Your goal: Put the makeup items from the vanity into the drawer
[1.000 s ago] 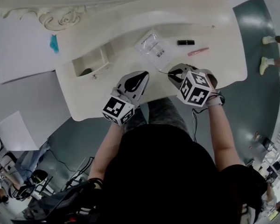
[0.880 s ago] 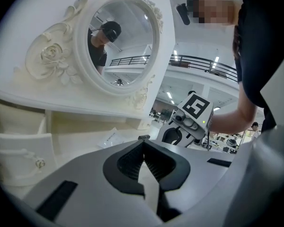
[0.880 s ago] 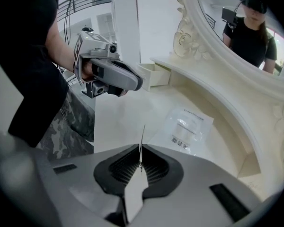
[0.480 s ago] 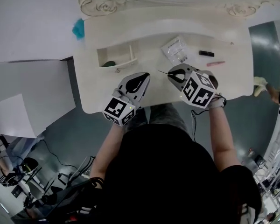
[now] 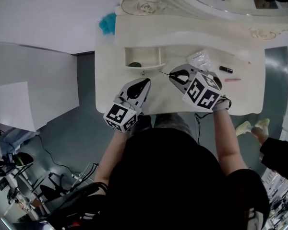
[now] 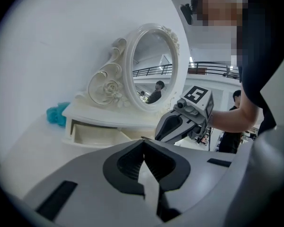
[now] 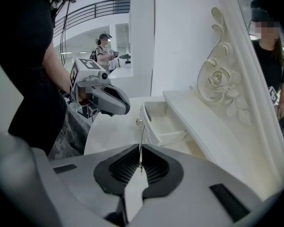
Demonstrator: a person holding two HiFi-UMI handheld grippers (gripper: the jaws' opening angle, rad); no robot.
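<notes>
Just in front of the open drawer (image 5: pixel 145 56), the right claw (image 7: pixel 140 150) pinches a thin makeup stick (image 7: pixel 141 134) by its end; likely light, stiff and slippery, it may swivel. Beside it, the left claw (image 6: pixel 144 148) is closed on nothing.

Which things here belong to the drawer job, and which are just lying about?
Job: open drawer; dark item inside it; thin stick in right gripper; clear packet; black tube; pink stick.
Lying about: teal object; mirror.
</notes>
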